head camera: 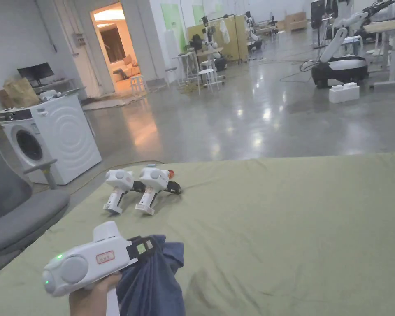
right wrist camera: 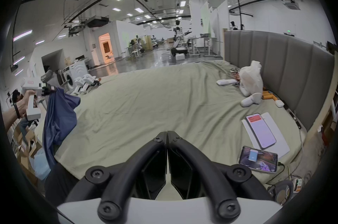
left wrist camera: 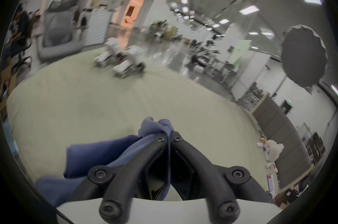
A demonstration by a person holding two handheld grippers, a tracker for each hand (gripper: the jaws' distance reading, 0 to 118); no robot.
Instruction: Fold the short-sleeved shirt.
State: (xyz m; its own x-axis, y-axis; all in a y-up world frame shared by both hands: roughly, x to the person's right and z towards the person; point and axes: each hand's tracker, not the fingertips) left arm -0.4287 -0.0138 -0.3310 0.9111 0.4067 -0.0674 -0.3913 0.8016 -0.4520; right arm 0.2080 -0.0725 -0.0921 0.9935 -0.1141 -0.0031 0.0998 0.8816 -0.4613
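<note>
We've got the blue shirt (right wrist camera: 58,118) bunched and dangling from the left tongs (left wrist camera: 169,133), which are clamped on a wad of it above the bed (head camera: 283,230). Our right tongs (right wrist camera: 166,133) are closed on nothing, off to the shirt's side. We're at pickup: next, we'd say, spread it flat. Sleeves and collar are lost in the folds.
</note>
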